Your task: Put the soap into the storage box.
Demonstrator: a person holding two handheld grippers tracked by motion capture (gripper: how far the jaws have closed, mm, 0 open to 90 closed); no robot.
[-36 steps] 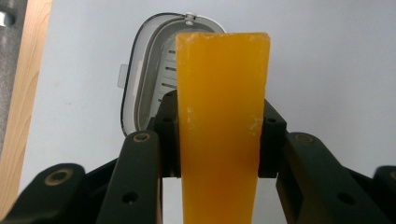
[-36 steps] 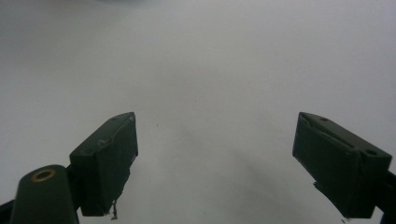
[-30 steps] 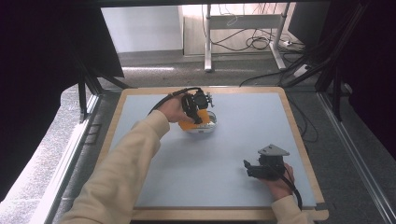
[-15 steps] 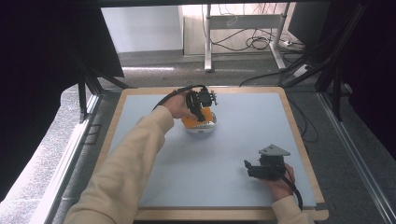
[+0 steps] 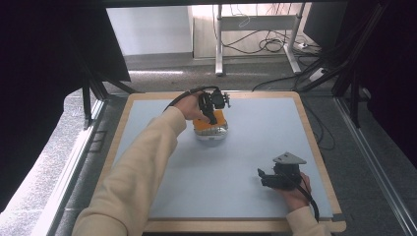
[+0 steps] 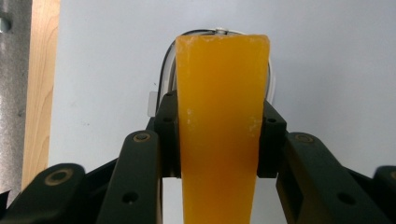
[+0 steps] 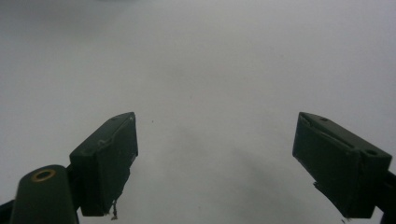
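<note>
Orange sponge block [image 6: 222,135] sits clamped between the jaws of my left gripper [image 5: 212,109], over toward the far left-centre of the blue-grey mat [image 5: 255,147]. Looking along those jaws, the pads press both flanks of the block, which stands tall and narrows away from the camera. Behind its far end a white rim [image 6: 163,79] curves out on either side. From above, the block is inside or resting on a small shiny bowl [image 5: 212,136], touching it as far as I can tell, though how deep it sits I cannot make out.

My worry on this side is the bowl. It looks light and smooth-bottomed, and nothing holds it. If I push or twist the sponge sideways, the bowl could skate across the mat or tip on its rim. If I lift while the sponge is wedged inside, the bowl may come up with it and then drop. Squeezing a soft block this hard could also let it bulge and slip when I shift my grip.

Further right, near the front edge, my right gripper [image 5: 275,178] rests low over bare mat with its jaws spread wide and nothing between them. It is well apart from the bowl, so it cannot steady it if things start to slide.
</note>
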